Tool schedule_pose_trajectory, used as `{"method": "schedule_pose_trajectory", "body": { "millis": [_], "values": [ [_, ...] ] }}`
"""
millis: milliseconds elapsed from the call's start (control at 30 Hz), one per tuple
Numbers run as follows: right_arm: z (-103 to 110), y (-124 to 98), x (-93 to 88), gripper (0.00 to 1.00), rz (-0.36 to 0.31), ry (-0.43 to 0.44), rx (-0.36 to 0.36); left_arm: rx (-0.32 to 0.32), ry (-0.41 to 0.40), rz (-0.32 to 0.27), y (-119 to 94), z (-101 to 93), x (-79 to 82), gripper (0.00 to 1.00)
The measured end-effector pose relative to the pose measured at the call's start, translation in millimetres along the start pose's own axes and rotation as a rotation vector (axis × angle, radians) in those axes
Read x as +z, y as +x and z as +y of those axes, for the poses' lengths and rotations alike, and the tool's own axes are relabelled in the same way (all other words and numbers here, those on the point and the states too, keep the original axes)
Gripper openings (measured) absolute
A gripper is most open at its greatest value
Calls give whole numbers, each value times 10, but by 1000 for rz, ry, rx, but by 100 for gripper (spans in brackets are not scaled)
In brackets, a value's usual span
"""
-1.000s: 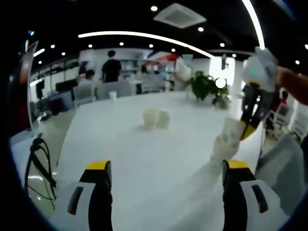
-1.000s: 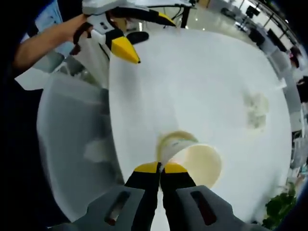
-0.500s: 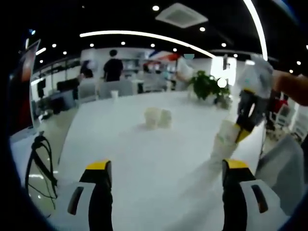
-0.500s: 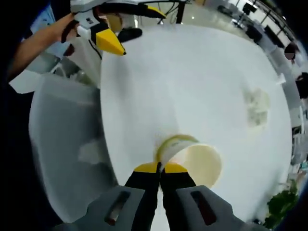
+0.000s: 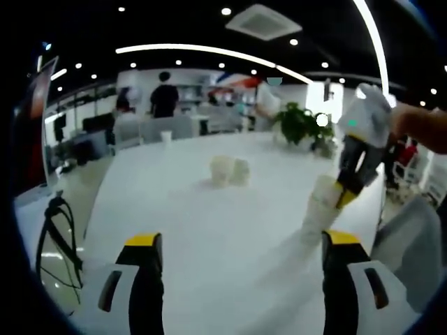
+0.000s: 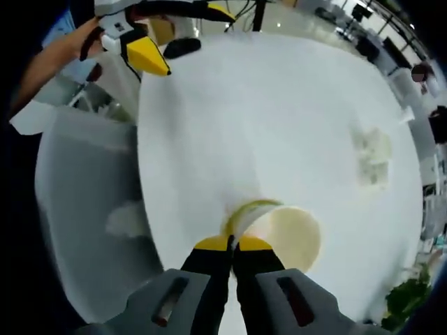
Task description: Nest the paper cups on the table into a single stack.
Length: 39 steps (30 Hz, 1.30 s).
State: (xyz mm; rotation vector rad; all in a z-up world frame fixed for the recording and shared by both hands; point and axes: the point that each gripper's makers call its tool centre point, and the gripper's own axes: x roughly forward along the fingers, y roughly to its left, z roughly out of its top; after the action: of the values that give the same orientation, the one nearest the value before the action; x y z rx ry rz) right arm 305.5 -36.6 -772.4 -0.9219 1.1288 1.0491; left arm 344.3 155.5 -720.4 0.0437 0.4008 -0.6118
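In the left gripper view, reading left to right: the left tool hovers low over the round white counter with its two yellow-tipped jaws spread wide and nothing between them. Toward the middle of the counter, well apart from both tools, sits a small cluster of pale paper cups; it looks like two, touching or just beside each other, though blur keeps me from ruling out more nested inside. Farther back, near the far edge, one more small white cup stands alone. At the right, the right tool has its jaws pinched together on the rim of a cream paper cup near the counter's near right edge.

In the right gripper view that cream paper cup shows its open mouth, tilted, with a second rim visible just inside or behind it, so it may already be two cups nested; I cannot tell for sure. The cluster lies far off to the right.

Judged from this, the stacking is at an early to middle stage: one cup or short stack is in hand, and at least three cups are left to gather.
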Motion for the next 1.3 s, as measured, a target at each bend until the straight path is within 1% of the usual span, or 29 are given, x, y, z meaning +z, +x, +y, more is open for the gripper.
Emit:
{"method": "schedule_pose_trajectory", "body": {
  "millis": [67, 167, 267, 500, 567, 700, 733, 767, 900, 1067, 1233, 1300],
  "values": [
    [10, -6, -3, 0, 0, -9, 6, 1, -1, 0, -1, 6, -2, 93],
    [10, -37, 29, 1, -27, -23, 12, 2, -2, 2, -2, 18, -11, 93],
    [-14, -51, 47, 5, -42, -3, 15, 4, -5, 4, -8, 16, -10, 93],
    [-47, -115, 88, 9, -82, 12, 17, 2, -4, 1, 7, 12, 11, 93],
    [-46, -107, 93, 13, -86, 11, 14, 1, -4, 2, 12, 15, 8, 93],
    [-65, -50, 76, 18, -90, 15, 7, -3, -2, 2, 26, 10, 8, 93],
    [-67, -41, 70, 18, -91, 15, 4, -3, 0, 3, 25, 4, 12, 93],
    [-62, -48, 98, 18, -108, 26, 12, -3, 0, 3, 26, 3, 13, 93],
    [-91, -46, 111, 21, -121, 40, 10, -3, 1, 4, 24, 13, 10, 93],
    [-104, -87, 112, 22, -135, 41, 2, -3, 2, 5, 23, 14, 7, 93],
    [-88, -194, 189, 23, -200, 61, 17, -4, 3, 3, 28, 20, 15, 93],
    [-104, -222, 208, 25, -223, 64, 17, -5, 3, 3, 30, 13, 21, 93]
  ]
}}
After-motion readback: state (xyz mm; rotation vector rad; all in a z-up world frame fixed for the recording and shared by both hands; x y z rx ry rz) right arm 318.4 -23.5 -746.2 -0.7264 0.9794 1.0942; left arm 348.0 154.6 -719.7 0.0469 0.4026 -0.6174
